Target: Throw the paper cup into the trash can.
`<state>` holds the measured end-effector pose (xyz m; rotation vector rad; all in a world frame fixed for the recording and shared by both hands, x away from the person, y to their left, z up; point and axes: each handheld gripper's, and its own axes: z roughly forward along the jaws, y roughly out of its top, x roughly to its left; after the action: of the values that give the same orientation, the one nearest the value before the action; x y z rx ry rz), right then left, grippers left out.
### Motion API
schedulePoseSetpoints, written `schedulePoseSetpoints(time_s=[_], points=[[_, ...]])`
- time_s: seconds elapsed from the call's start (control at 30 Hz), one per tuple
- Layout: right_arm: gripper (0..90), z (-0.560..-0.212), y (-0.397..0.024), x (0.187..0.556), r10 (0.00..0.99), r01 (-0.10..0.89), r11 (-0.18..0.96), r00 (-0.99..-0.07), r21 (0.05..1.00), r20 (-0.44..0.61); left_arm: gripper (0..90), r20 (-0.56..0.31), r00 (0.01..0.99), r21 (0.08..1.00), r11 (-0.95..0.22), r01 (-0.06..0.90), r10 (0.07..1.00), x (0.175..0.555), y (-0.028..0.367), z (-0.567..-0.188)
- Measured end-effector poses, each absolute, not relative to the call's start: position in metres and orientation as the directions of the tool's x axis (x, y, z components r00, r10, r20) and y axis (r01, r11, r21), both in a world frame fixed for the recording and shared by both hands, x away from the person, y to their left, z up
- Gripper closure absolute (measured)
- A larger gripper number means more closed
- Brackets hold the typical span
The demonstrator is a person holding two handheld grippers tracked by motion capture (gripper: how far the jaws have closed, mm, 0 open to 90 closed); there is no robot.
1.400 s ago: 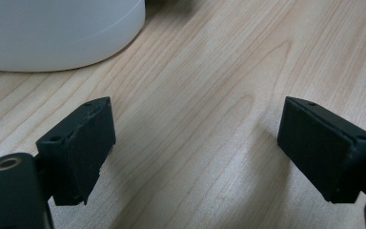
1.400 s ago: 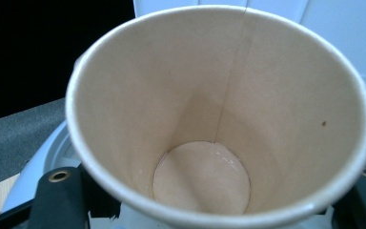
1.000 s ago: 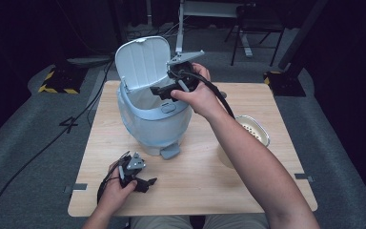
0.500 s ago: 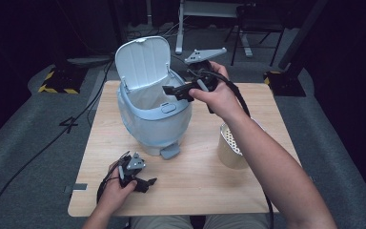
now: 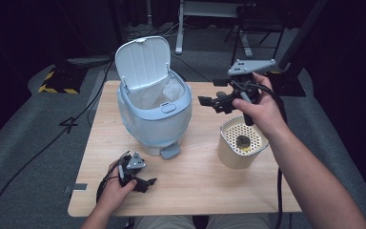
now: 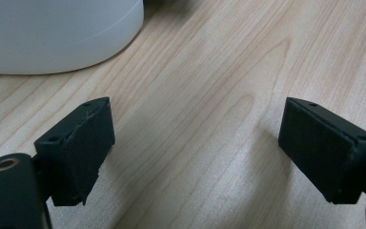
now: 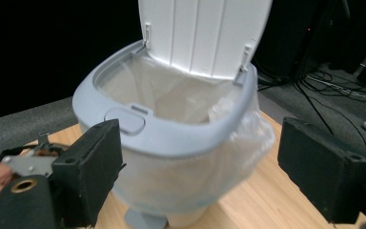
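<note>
A pale blue pedal bin (image 5: 155,114) stands on the wooden table (image 5: 195,191) with its lid (image 5: 143,59) tipped up and a clear liner inside. My right gripper (image 5: 209,100) hovers to the right of the bin, jaws pointing at it, above a cream perforated container (image 5: 231,155). Its jaws have just been closing slightly but stand open, nothing between them; in the right gripper view (image 7: 200,157) the bin (image 7: 171,138) lies beyond them. My left gripper (image 5: 145,183) rests open on the table near the front edge, its jaws (image 6: 195,138) over bare wood.
A small dark object (image 5: 241,140) lies inside the cream container. The bin's pedal (image 5: 170,151) sticks out toward the front. Dark floor, cables and a metal stand (image 5: 181,24) lie beyond the table's far edge.
My right hand has pulled back from the bin's opening and moved right, now hanging over the cream container, which the arm no longer covers. The left hand has stayed put.
</note>
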<state>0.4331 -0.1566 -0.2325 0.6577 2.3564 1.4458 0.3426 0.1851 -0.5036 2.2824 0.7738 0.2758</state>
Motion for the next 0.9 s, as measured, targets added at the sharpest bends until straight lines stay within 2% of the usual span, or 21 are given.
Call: schedulePoseSetpoints(time_s=[0.5,0.7,0.9], points=[[15.6,-0.265,-0.255,0.397,0.598,0.316,0.387,-0.801,0.866,0.025,12.5,-0.019,0.800,0.683,-0.577,0.449,0.600,0.343,0.185,-0.504],[15.6,-0.295,-0.294,0.372,0.592,0.326,0.401,-0.805,0.856,0.029,12.5,-0.019,0.799,0.682,-0.577,0.449,0.601,0.343,0.185,-0.504],[16.0,-0.336,-0.324,0.351,0.643,0.384,0.371,-0.763,0.846,0.064,12.6,-0.018,0.797,0.682,-0.575,0.451,0.604,0.342,0.185,-0.504]])
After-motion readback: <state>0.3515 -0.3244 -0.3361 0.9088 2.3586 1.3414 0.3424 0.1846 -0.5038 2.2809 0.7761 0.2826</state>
